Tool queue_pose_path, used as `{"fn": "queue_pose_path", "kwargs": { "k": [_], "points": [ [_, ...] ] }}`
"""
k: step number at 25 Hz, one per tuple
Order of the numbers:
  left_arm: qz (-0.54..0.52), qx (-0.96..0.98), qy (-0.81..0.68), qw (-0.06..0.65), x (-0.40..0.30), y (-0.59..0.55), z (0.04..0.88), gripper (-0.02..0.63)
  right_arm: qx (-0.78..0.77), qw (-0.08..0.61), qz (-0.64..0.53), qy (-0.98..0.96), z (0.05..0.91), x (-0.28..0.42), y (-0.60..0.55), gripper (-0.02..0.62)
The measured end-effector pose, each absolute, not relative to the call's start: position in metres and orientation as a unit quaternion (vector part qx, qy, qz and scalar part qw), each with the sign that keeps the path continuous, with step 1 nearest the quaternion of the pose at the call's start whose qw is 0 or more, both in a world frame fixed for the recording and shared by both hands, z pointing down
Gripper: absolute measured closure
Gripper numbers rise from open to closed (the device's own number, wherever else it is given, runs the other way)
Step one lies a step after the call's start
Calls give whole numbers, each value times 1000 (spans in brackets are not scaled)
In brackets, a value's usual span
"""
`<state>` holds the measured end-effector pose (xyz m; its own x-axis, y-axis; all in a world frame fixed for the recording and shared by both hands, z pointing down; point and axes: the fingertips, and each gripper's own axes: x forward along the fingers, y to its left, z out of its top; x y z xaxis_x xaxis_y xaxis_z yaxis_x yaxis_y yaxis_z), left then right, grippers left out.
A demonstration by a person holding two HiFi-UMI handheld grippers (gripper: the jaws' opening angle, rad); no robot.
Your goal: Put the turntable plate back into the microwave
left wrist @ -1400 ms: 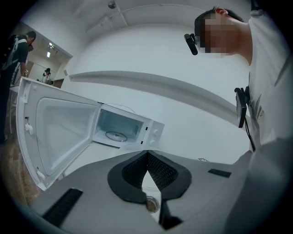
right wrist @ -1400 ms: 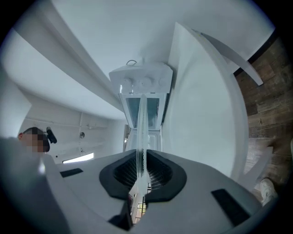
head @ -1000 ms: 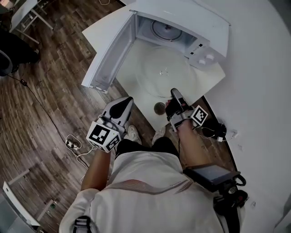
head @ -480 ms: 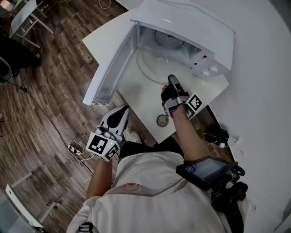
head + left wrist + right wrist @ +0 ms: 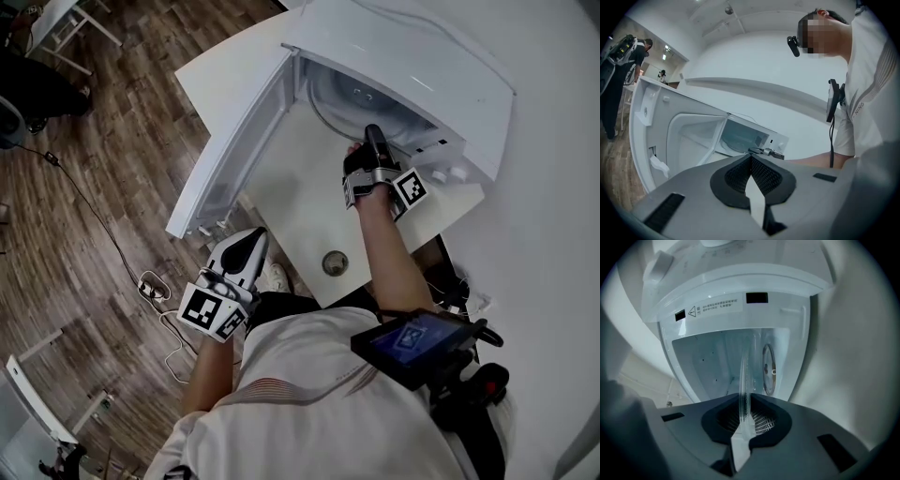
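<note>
white table [image 5: 281, 202], open white microwave [image 5: 412, 56]: right gripper [image 5: 745, 416] pinches rim of clear glass turntable plate [image 5: 744, 376]; likely heavy, slick, fragile. left gripper [image 5: 751, 164] pressed together, empty.

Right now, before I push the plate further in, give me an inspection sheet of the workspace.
Surface: white table.
Job's things: microwave, door open; glass turntable plate reaching into the cavity.
Clutter: small round object near the table's front edge.
Grippers: right gripper shut on the plate; left gripper shut, empty, held off the table.
Cables: cable on the floor.
Surroundings: wood floor, white wall.
</note>
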<state>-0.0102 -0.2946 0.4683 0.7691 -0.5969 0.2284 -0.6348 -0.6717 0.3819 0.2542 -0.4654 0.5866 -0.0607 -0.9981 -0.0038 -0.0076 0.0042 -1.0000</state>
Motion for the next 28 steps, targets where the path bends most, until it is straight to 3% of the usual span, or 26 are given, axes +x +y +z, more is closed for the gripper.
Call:
{"fn": "queue_pose_path", "kwargs": {
  "k": [17,28],
  "points": [
    [29,907,-344,242,-24,-292,466,595,-561,496,-499,437,589,274,-520,560],
    [21,902,-355,243,-36,-283,465,595,-587,447,-525,425,594,272,-528,565]
  ]
}}
